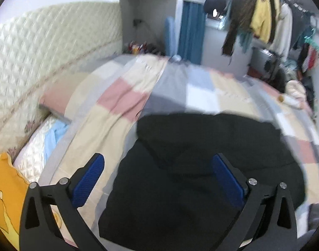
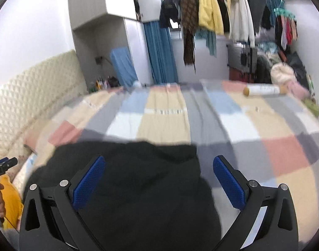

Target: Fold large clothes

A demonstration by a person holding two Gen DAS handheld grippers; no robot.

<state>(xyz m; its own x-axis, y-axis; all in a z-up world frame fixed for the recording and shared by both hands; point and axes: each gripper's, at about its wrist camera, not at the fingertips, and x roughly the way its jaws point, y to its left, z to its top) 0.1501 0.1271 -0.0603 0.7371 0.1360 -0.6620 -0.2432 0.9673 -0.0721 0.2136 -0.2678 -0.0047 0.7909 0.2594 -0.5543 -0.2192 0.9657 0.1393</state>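
Note:
A large black garment (image 1: 201, 163) lies in a folded heap on the checked bedspread (image 1: 125, 96), near the front edge of the bed. My left gripper (image 1: 158, 161) hangs above it, jaws wide open, nothing between the blue pads (image 1: 88, 179). In the right wrist view the same black garment (image 2: 138, 179) fills the lower middle. My right gripper (image 2: 159, 162) is also open above it, clear of the cloth, blue pads (image 2: 228, 182) apart. At the left edge of that view a hand holds the other gripper's handle (image 2: 0, 167).
A quilted cream headboard (image 1: 44, 48) runs along the left. Pillows and a yellow cushion (image 1: 6, 188) lie at the bed's left end. A white roll (image 2: 262, 90) rests on the far right of the bed. Clothes hang on a rail (image 2: 218, 6) behind, with piles beneath.

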